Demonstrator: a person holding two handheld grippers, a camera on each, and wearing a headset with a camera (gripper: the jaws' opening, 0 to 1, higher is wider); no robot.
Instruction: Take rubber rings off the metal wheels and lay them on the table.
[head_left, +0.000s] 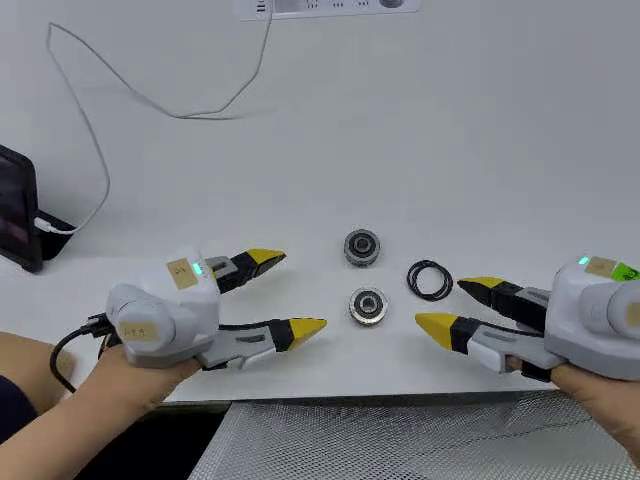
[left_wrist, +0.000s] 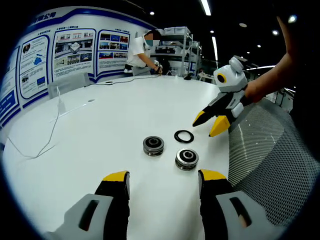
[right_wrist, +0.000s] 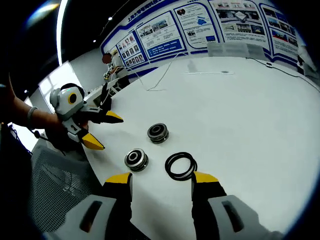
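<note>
Two wheels (head_left: 368, 306) sit on the table (head_left: 480, 150) between the grippers. The black rings (head_left: 430, 280) lie flat on the table just in front of the right gripper (head_left: 447, 303). That gripper and the left gripper (head_left: 295, 291) are both wide open and hold nothing.

Both sets of jaws are spread, and the gap between the left gripper (head_left: 295, 291) and the right gripper (head_left: 447, 303) holds three low obstacles. The far wheel (head_left: 362, 246) and near wheel (head_left: 368, 306) sit apart. The rubber rings (head_left: 430, 280) lie flat just beside the right gripper's upper jaw. Each side has a straight open lane to the near wheel. The far table (head_left: 450, 130) is bare. A cable (head_left: 95, 140) loops at far left to a dark device (head_left: 18, 215) at the left edge.
</note>
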